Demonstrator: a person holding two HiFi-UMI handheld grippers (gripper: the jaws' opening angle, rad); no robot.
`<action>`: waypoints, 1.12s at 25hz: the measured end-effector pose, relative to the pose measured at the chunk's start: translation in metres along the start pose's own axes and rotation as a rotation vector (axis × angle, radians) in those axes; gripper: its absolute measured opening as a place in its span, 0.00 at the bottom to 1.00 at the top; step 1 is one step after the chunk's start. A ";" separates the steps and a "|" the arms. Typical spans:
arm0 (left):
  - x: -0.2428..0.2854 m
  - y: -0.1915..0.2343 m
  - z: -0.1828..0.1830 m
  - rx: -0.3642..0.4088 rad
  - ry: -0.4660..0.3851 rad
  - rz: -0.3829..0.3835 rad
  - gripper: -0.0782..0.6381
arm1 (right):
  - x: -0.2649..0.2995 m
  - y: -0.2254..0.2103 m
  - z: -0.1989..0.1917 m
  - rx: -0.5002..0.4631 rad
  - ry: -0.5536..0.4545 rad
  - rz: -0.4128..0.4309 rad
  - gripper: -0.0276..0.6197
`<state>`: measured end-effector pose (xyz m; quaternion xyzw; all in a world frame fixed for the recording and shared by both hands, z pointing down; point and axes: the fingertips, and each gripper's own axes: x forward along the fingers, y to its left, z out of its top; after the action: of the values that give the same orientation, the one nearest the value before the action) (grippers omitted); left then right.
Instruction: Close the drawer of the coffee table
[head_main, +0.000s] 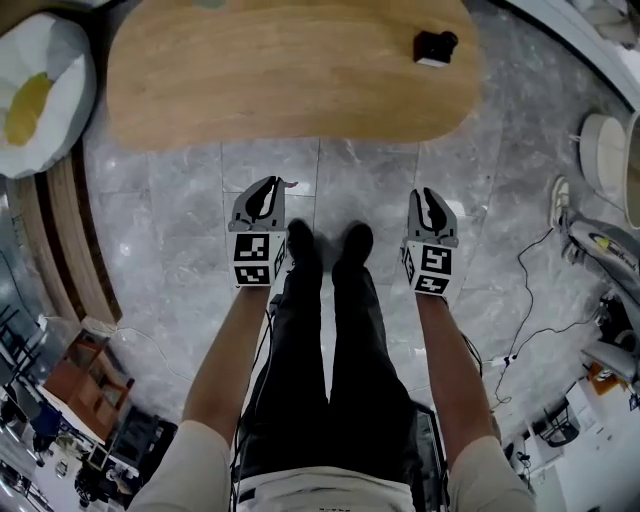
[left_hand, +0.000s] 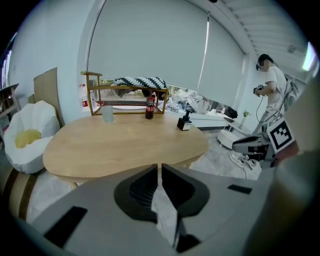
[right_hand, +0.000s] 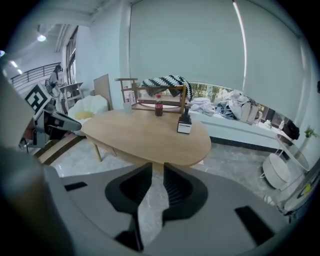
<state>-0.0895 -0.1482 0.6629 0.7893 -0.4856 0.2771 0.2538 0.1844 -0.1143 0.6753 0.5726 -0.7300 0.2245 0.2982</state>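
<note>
Left tongs (head_main: 268, 190): nearly shut, empty. Right tongs (head_main: 428, 198): narrowly apart, empty. Both hung short of desk (head_main: 290, 70), presumably since no open drawer showed.

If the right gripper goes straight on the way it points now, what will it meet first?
Probably the near edge of the wooden table, beyond the right gripper; nothing stands between. Depth is unclear: it might reach the grey floor first.
</note>
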 end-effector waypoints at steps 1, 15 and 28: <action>-0.008 -0.001 0.005 0.004 -0.001 -0.001 0.17 | -0.007 0.000 0.005 0.008 -0.002 -0.001 0.17; -0.120 -0.026 0.083 0.049 -0.038 -0.005 0.16 | -0.114 0.007 0.079 0.009 -0.055 0.008 0.10; -0.200 -0.060 0.157 0.080 -0.068 -0.070 0.14 | -0.204 0.007 0.141 0.028 -0.126 -0.002 0.07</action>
<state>-0.0799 -0.1039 0.4059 0.8244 -0.4544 0.2602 0.2149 0.1864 -0.0640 0.4319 0.5903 -0.7435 0.1980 0.2439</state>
